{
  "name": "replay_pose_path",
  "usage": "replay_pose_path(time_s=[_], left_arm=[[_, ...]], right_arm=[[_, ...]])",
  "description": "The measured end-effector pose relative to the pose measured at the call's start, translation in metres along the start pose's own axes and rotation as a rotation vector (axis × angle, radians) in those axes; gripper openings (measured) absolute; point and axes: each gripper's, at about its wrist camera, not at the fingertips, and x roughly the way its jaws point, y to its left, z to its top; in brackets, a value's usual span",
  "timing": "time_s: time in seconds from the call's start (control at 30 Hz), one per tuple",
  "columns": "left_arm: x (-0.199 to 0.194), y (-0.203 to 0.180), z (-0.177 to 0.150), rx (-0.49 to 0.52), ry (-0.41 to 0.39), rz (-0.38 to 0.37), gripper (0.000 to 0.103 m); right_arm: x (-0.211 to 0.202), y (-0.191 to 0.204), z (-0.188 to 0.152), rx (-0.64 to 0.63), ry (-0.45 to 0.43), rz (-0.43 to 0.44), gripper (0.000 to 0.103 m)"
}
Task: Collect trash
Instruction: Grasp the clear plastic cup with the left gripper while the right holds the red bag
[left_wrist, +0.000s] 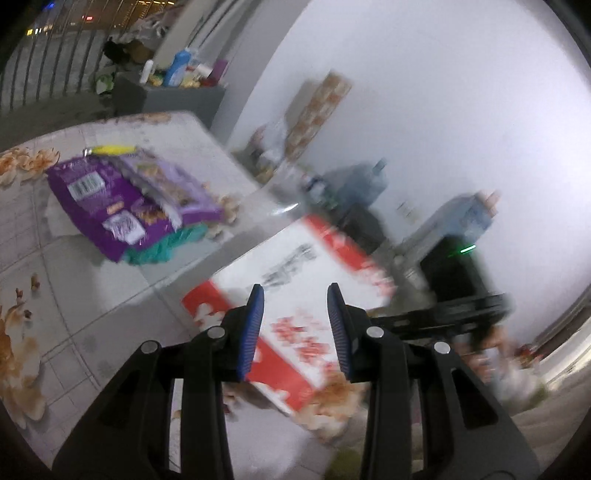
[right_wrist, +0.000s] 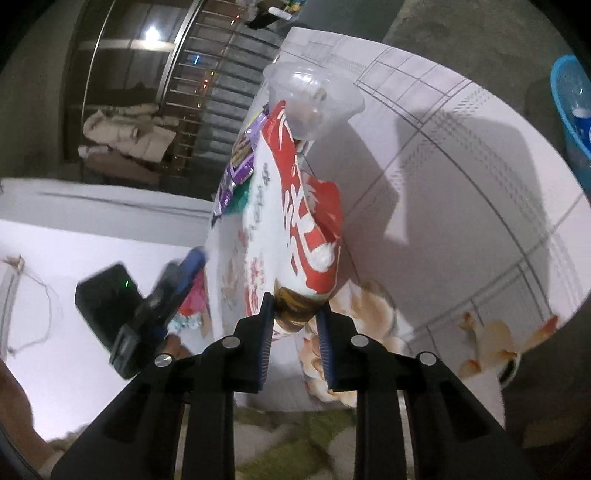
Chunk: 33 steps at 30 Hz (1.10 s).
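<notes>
Cup (right_wrist: 314, 99) behind wrapper (right_wrist: 306, 229) on table (right_wrist: 461, 184)

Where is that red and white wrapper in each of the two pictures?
Left wrist view: the red and white wrapper lies low in the middle, behind the left gripper.
Right wrist view: it runs up the centre, above the right gripper.
Shared landmark: the purple packet beside it.

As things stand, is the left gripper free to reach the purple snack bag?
Probably yes: the left gripper has open tongs holding nothing, and the purple snack bag lies uncovered on the table, off to its left.
</notes>
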Motion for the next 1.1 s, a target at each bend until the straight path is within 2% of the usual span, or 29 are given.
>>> replay_pose_path(time_s=[0.07,0.17,0.33,0.53,0.6,0.63,0.73,0.97,1.1], left_arm=[[0.023,0.002,-0.006,0.006,0.069,0.042,0.029],[0.041,0.009,-0.016,-0.034,0.144,0.038,0.026],[0.048,0.009,-0.017,-0.027,0.161,0.046,0.026],[0.047,0.018,-0.019,-0.073,0.177,0.017,0.026],[0.048,0.017,-0.020,-0.074,0.180,0.021,0.026],[0.048,0.017,-0.020,-0.072,0.183,0.024,0.026],[0.044,0.016,-0.021,-0.077,0.187,0.013,0.025],[0.025,0.015,-0.010,-0.079,0.130,-0.011,0.025],[0.021,0.012,0.005,-0.060,0.092,0.000,0.025]], right_arm=[[-0.004,-0.003,-0.002,-0.005,-0.004,-0.005,0.023],[-0.010,-0.002,-0.002,-0.025,-0.032,-0.026,0.026],[-0.003,-0.001,-0.001,-0.051,-0.072,-0.060,0.043],[0.020,-0.008,0.003,-0.015,-0.100,-0.019,0.044],[0.026,-0.006,0.003,-0.025,-0.107,-0.019,0.037],[0.028,-0.005,0.002,-0.034,-0.106,-0.011,0.029],[0.027,-0.003,0.000,-0.066,-0.094,0.015,0.022],[0.012,-0.002,-0.014,-0.132,-0.065,0.018,0.021],[-0.003,-0.004,-0.022,-0.161,-0.072,0.001,0.021]])
